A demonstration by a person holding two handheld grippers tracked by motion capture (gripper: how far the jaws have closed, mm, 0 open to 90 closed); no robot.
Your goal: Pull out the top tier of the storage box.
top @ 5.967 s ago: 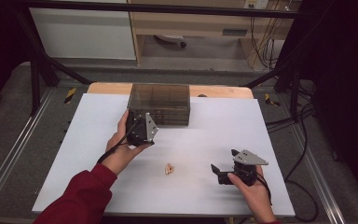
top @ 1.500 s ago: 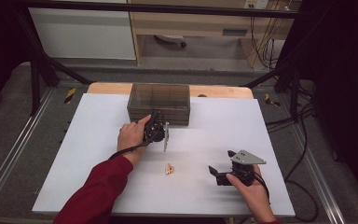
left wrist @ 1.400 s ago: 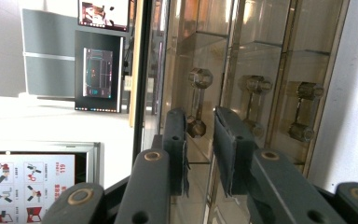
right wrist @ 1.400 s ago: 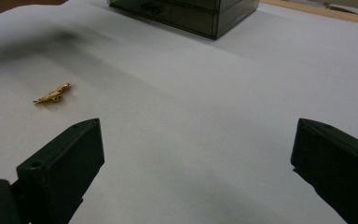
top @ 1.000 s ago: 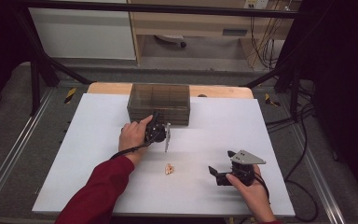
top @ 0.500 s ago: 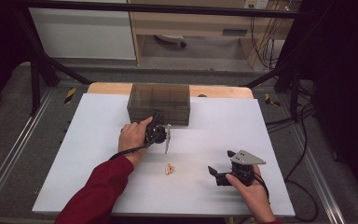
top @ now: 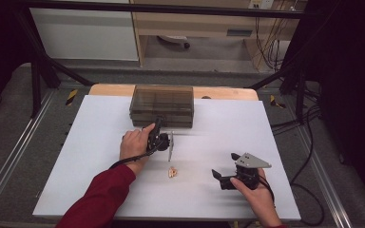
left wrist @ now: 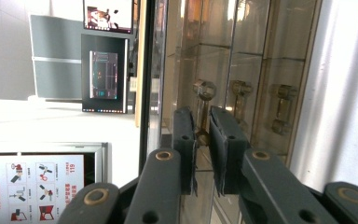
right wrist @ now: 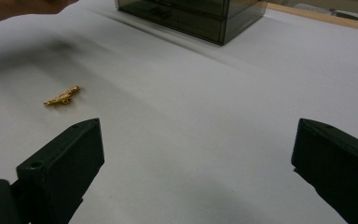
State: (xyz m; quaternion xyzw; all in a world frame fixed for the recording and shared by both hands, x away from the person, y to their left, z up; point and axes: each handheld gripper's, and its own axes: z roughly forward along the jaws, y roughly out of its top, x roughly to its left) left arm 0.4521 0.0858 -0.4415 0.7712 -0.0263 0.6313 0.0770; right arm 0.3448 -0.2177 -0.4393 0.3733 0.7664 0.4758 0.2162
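Hands apart now: the left tool has rolled onto its side since 6 seconds back and sits at the drawer box front, pointing to a drawer pull. Its own view shows the jaws nearly together around a brass knob, contact unclear. The right tool rests on the surface, spread wide, with a gold piece lying just ahead.
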